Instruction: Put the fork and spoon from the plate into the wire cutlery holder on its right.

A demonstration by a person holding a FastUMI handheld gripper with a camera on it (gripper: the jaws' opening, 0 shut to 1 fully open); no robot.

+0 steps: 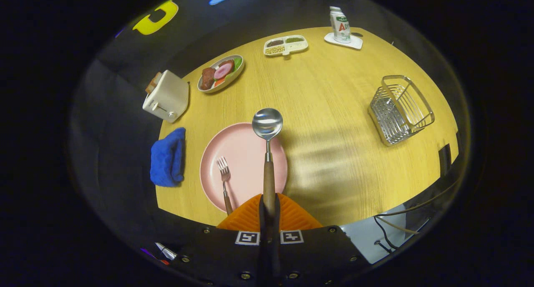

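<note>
My gripper (269, 210) is shut on the wooden handle of the spoon (267, 124), which sticks straight out ahead of the fingers with its steel bowl up over the far rim of the pink plate (246, 147). The spoon is lifted above the plate. A fork (224, 174) with a wooden handle lies on the plate's left half, tines pointing away, its handle end hidden by my left finger. The wire cutlery holder (400, 109) stands well off to the right of the plate, tilted in view, with nothing seen inside it.
A folded blue cloth (168, 157) lies left of the plate. Beyond it stands a white toaster (167, 96). Farther back are a dish of food (221, 73), a divided snack tray (285, 45) and a carton on a white coaster (342, 26). Cables hang past the table's near right edge.
</note>
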